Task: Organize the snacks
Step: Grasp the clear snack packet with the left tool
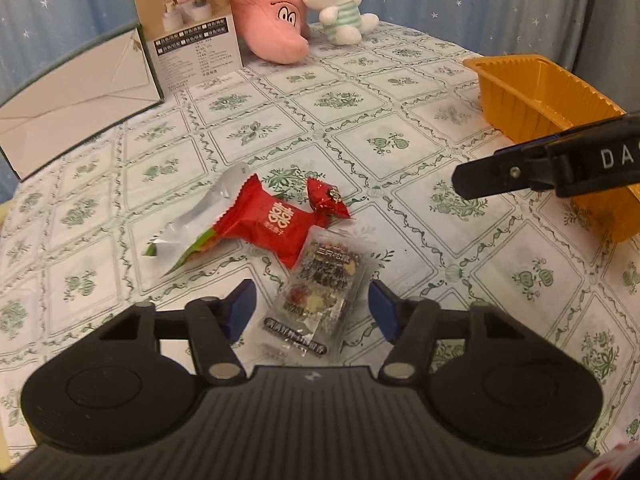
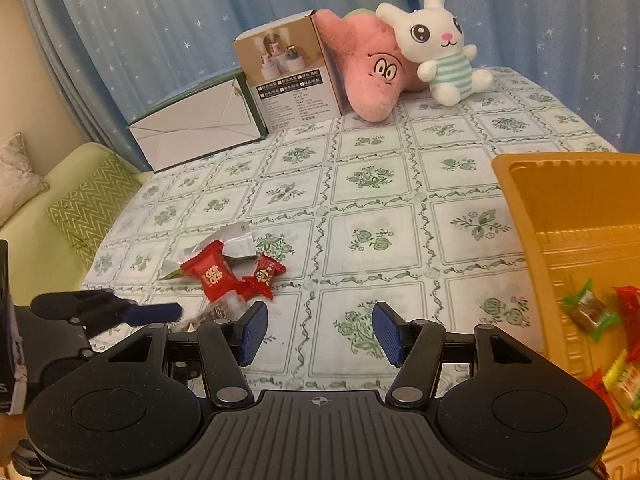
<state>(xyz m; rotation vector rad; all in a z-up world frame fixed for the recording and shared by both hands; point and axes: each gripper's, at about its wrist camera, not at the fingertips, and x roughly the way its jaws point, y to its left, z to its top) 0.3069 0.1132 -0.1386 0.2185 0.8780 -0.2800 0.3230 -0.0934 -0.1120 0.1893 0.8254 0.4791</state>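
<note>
The left gripper (image 1: pixel 312 306) stands over a clear nut-mix packet (image 1: pixel 320 292), its blue pads part-open on either side of the packet and, as far as the left wrist view shows, not yet pressing on it. Just ahead of the pads lies a red double-happiness candy (image 1: pixel 272 222), overlapping the far end of the packet. A smaller red sweet (image 1: pixel 326 198) sits beyond it, and a silver-and-green sachet (image 1: pixel 196 224) lies ahead and to the left. The right gripper (image 2: pixel 320 332) hangs with its pads apart over bare floral tablecloth (image 2: pixel 376 184), nothing between them. To its right, very close, is the gold plastic tray (image 2: pixel 560 216), which already holds several wrapped snacks (image 2: pixel 592 314).

The packet is slick and crinkly and lies flat, so pads closing on its edges may buckle the film and skid off, or pinch only a corner that slips free in the lift. The overlapping red candy could get dragged or flicked aside. If the left pads come down on the cloth instead, they could bunch the tablecloth and shift the whole pile. The two tools are near each other; carrying the packet across toward the tray, which lies to the left gripper's right, risks a knock against the right gripper's fingers. The light tray could slide if bumped.
</note>
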